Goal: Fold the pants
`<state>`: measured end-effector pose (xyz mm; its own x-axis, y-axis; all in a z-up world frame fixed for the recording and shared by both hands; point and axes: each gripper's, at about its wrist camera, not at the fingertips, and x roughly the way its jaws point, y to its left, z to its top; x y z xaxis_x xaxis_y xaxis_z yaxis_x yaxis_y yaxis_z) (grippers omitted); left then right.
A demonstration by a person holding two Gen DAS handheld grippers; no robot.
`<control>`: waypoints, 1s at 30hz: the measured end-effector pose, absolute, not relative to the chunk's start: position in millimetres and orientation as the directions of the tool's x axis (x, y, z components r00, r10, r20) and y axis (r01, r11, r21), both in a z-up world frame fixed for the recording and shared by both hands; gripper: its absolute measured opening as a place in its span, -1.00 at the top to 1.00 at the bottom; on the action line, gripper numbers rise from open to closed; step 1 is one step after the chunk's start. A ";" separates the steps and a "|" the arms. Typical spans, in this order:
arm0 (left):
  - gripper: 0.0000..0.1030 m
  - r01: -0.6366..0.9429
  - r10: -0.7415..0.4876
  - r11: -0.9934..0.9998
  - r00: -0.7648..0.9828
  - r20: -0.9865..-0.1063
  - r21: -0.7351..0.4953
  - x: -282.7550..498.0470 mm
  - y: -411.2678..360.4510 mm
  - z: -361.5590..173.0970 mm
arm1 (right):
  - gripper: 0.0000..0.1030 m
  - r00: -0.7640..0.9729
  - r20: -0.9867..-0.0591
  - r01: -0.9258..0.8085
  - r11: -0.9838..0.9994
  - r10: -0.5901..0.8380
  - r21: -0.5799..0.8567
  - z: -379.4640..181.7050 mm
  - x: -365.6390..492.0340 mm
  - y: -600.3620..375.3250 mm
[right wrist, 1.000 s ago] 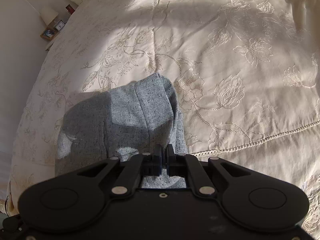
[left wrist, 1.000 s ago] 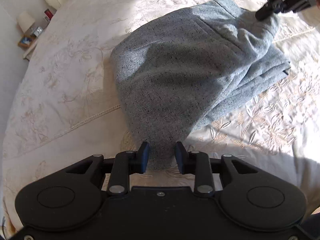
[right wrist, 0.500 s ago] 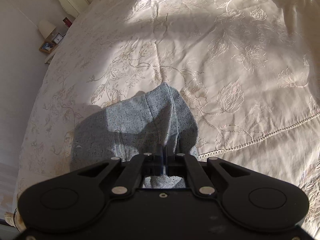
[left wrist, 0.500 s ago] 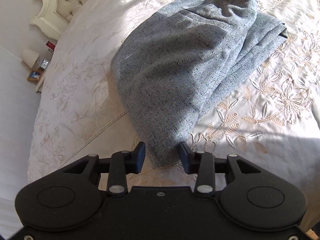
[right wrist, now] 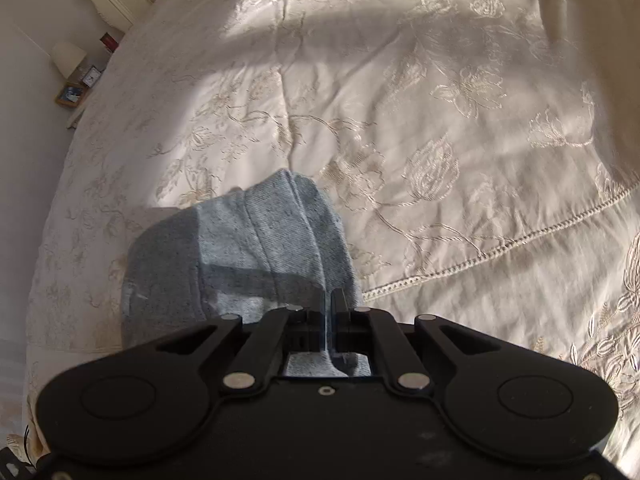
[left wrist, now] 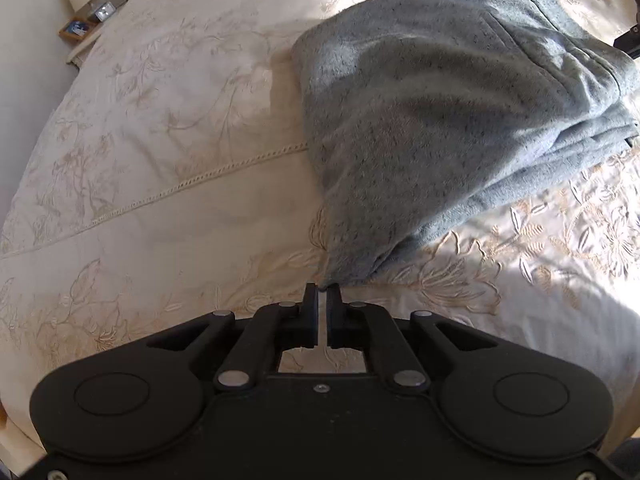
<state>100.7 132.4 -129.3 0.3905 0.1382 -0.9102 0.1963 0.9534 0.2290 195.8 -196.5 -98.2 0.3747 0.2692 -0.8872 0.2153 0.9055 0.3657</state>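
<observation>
Left hand-held gripper [left wrist: 322, 294] now has its jaws drawn almost together, only a thin slit of light between them, right at the near tip of the grey pants [left wrist: 452, 112]. Half a second ago those jaws stood wide apart around that same tip, so they have closed in the interval. Whether any cloth is actually pinched is hard to tell: the tip of the fabric ends just at the fingertips, and the gap farther back shows only bedspread [left wrist: 168, 152] through it. My judgement is that the grab has either caught just the very edge or missed it.

The right hand-held gripper [right wrist: 327, 300] stays clamped shut on the pants [right wrist: 256, 248], cloth running between and under its fingers as it did a second ago; its black edge shows at the far right of the left view, beside the garment's upper end.

The pants lie bundled in several layers on the embroidered bedspread, one end at each gripper, the middle humped and wrinkled. A nightstand [left wrist: 84, 28] with a lamp sits beyond the bed.

If the left pinch holds, both ends are secured and the garment can be lifted taut and laid over for a fold. If not, a deeper re-grip is needed first.
</observation>
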 end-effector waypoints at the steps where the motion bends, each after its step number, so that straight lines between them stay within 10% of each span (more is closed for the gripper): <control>1: 0.82 0.200 0.129 0.954 0.405 -0.905 0.226 97.4 133.2 -121.8 | 0.90 0.379 -0.887 0.223 0.904 0.266 0.366 -98.2 194.1 -198.7; 13: 0.28 0.123 -0.099 0.992 0.541 -0.835 -0.038 184.5 123.6 -48.3 | 0.65 0.523 -0.803 -0.063 0.952 0.286 0.299 -63.5 214.2 -143.7; 30: 0.17 0.065 -0.080 0.996 0.287 -0.955 -0.064 287.1 100.4 -151.3 | 0.44 0.434 -0.886 -0.134 0.985 0.161 0.113 -156.8 278.3 -113.5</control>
